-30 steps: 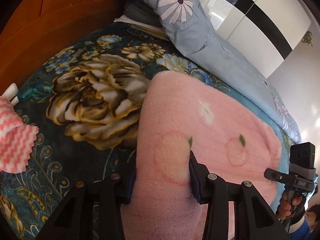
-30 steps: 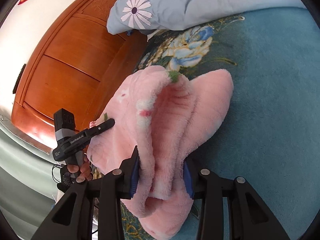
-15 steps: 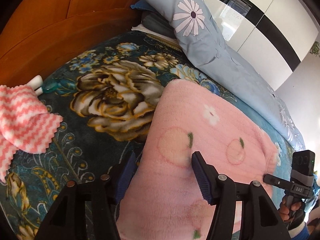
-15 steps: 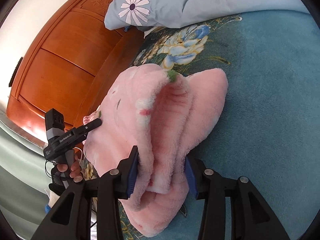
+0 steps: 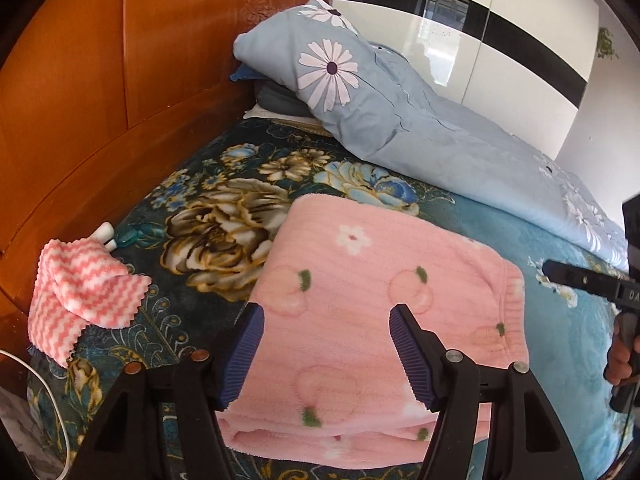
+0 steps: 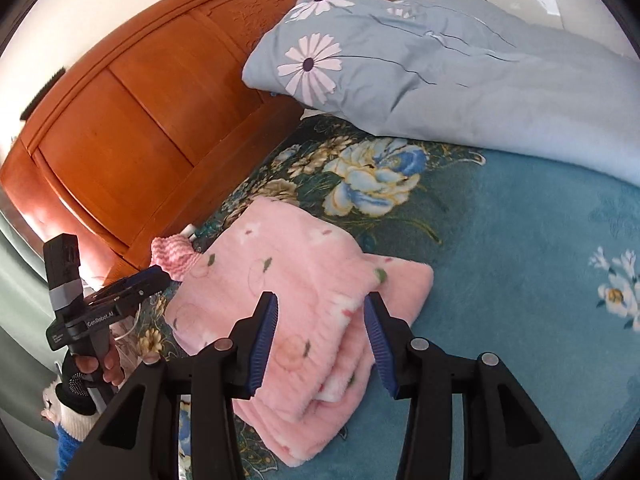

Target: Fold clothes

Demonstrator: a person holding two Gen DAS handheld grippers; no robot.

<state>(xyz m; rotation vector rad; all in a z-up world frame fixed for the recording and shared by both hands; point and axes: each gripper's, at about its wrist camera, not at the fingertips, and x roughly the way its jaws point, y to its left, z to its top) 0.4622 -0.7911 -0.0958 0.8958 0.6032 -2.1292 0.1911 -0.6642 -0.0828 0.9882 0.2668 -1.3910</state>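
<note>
A fluffy pink garment (image 5: 372,308) with peach and flower prints lies folded in layers on the floral bed blanket (image 5: 208,232); it also shows in the right wrist view (image 6: 296,300). My left gripper (image 5: 326,354) is open and empty, hovering over the garment's near edge. My right gripper (image 6: 320,344) is open and empty, just above the garment's folded end. The left gripper shows at the left of the right wrist view (image 6: 120,292). The right gripper shows at the right edge of the left wrist view (image 5: 592,282).
A pink and white zigzag cloth (image 5: 76,292) lies left of the garment by the wooden headboard (image 5: 100,92). A light blue flowered duvet (image 5: 400,112) is piled along the far side. A white cable (image 5: 36,392) hangs at the bed's left corner.
Both grippers have opened and let go of the pink garment, then pulled back and up. The garment has dropped flat onto the bed in a folded stack.
</note>
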